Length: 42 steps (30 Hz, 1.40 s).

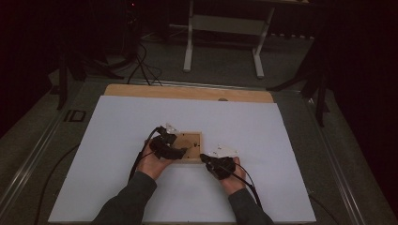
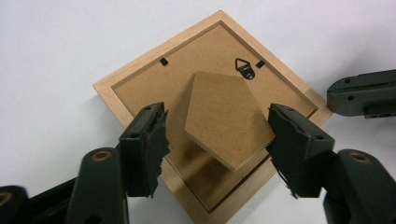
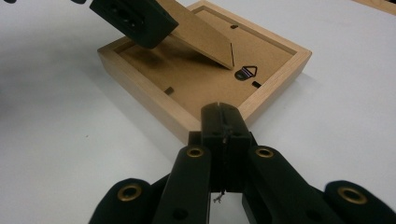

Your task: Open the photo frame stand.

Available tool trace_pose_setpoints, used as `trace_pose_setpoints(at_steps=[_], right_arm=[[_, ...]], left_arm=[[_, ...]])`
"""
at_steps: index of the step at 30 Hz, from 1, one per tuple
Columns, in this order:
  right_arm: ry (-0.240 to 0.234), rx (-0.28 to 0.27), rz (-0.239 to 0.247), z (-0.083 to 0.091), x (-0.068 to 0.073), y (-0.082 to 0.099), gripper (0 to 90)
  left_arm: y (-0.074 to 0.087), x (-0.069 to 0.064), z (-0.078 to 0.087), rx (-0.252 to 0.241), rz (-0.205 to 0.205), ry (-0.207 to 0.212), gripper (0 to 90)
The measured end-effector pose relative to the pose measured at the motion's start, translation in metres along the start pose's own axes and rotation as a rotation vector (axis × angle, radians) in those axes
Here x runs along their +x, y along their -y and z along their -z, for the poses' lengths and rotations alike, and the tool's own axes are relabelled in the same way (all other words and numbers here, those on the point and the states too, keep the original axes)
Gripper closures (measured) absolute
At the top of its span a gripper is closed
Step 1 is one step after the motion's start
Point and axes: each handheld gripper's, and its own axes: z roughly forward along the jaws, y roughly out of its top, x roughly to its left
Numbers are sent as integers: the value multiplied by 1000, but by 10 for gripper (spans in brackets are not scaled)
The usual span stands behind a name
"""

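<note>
A wooden picture frame [image 1: 188,146] lies face down on the white sheet [image 1: 117,140] that covers the counter [image 1: 187,92], near the middle of the sheet. Its brown back board faces up. The frame looks almost square, so no side is clearly the long one. From the high view its edges run straight with the sheet's edges.

A little brown stand flap [image 2: 226,119] is joined to the back of the frame. It tilts up off the back, and its free wide end is lifted. Its pointed end aims at the small black hanger hook [image 2: 245,68] near one edge of the frame.

The left tool [image 2: 217,135] is just over the frame, reaching in from the frame's left side. Its jaws stand wide, one on each side of the flap. The pads look just clear of the flap, so it is let go. The left hand [image 1: 152,164] lies palm up under the tool, just left of the frame.

The right tool [image 3: 223,122] is clenched tight with nothing in it. Its tip sits right at the frame's near right corner. The right hand [image 1: 233,180] holds it low, aiming at the frame.

The left tool's own view shows the whole back from above. The right tool's view shows the frame's side wall and the gap under the flap.
</note>
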Motion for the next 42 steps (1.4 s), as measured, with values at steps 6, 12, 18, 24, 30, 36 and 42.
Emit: trace_pose_setpoints(at_steps=[6,12,18,24,30,36,42], right_arm=[[0,0,-1,0,0,0,900],[0,-1,0,0,0,0,900],[0,-4,-1,0,0,0,900],[1,-5,-2,0,0,0,900],[1,-5,0,0,0,0,900],[0,-4,1,0,0,0,900],[0,-4,-1,0,0,0,899]], left_arm=[[0,2,-4,19,28,50,386],[-1,7,-4,26,83,103,410],[-2,10,-3,26,103,125,418],[-4,10,-4,31,115,134,430],[-7,11,-6,41,127,131,476],[-7,13,-6,47,144,139,503],[-7,12,-6,49,133,124,511]])
